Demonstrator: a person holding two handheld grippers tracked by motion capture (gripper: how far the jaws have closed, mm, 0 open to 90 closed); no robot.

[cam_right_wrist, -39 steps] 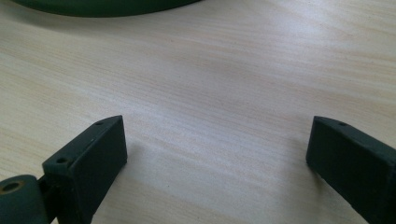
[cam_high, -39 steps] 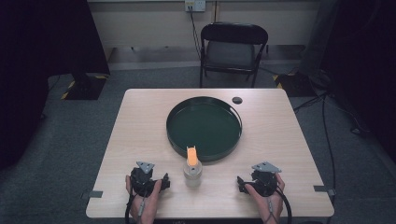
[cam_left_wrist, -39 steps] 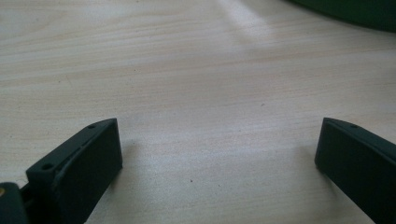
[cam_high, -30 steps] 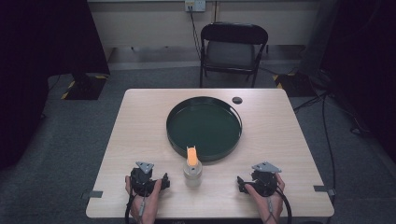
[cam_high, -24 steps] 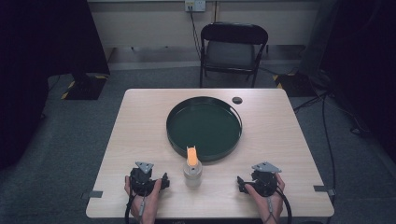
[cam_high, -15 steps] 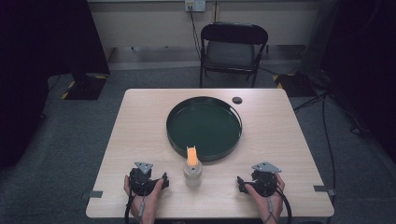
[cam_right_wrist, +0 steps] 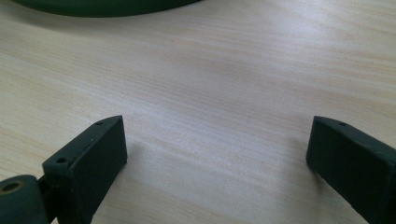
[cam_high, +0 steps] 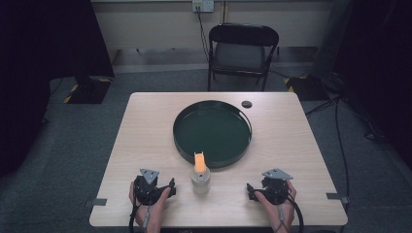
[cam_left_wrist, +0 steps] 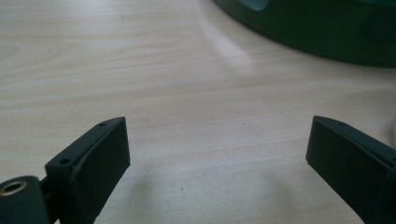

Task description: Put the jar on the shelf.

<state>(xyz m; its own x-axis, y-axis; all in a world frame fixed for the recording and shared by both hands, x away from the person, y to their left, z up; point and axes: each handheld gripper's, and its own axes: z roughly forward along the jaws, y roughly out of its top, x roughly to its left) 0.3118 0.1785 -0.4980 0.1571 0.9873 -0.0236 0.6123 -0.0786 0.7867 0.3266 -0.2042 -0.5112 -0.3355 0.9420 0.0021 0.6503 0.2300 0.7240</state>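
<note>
A small clear bottle (cam_high: 200,177) with an orange top stands upright near the table's front edge, just in front of a round dark green tray (cam_high: 214,128). To the bottle's left my left gripper (cam_high: 170,186) rests low over the table. Its jaws (cam_left_wrist: 217,140) are open with only bare wood between them, and they have just been closing a little. The tray's wall (cam_left_wrist: 317,28) lies ahead of it to the right. To the bottle's right my right gripper (cam_high: 250,190) also sits low, its jaws (cam_right_wrist: 217,140) open over bare wood, and the tray's edge (cam_right_wrist: 93,7) lies ahead.
A small black disc (cam_high: 247,104) lies on the light wooden table (cam_high: 145,126) just beyond the tray's far right rim. A black folding chair (cam_high: 243,48) stands behind the table's far edge. Cables run over the floor at the right.
</note>
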